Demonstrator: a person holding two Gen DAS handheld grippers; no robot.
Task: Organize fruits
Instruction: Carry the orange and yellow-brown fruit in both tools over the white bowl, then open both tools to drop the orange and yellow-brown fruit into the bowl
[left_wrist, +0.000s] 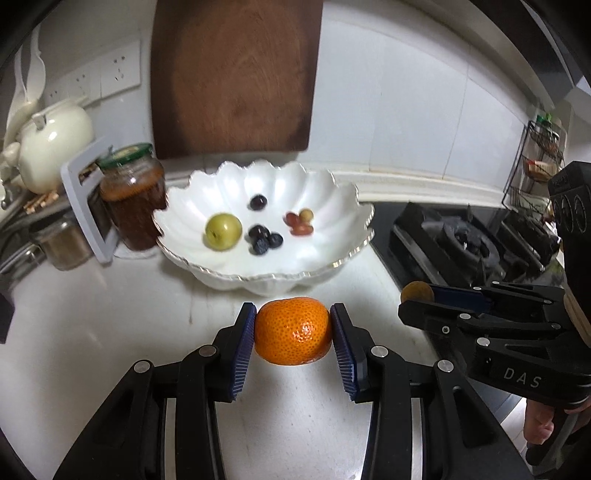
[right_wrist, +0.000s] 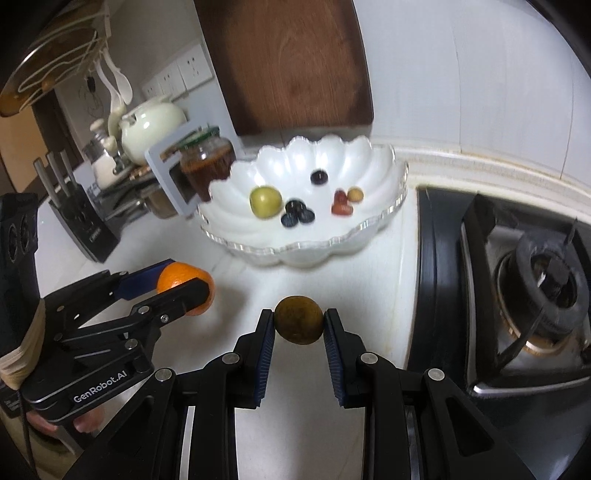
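My left gripper (left_wrist: 292, 323) is shut on an orange tangerine (left_wrist: 293, 330) in front of the white scalloped bowl (left_wrist: 332, 192). My right gripper (right_wrist: 299, 320) is shut on a small brown round fruit (right_wrist: 299, 319), also short of the bowl (right_wrist: 384, 162). The bowl holds a green fruit (left_wrist: 223, 232), dark berries (left_wrist: 264, 238) and small red and yellow fruits (left_wrist: 300, 221). In the left wrist view the right gripper (left_wrist: 415, 297) shows at the right with the brown fruit (left_wrist: 416, 291). In the right wrist view the left gripper (right_wrist: 184, 286) shows at the left with the tangerine (right_wrist: 181, 277).
A glass jar with a green lid (left_wrist: 133, 195) and a white frame (left_wrist: 83, 206) stand left of the bowl. A wooden cutting board (left_wrist: 236, 74) leans on the wall behind. A gas stove (right_wrist: 517, 288) lies to the right. A teapot (right_wrist: 151, 125) and knife block (right_wrist: 79, 221) stand at the left.
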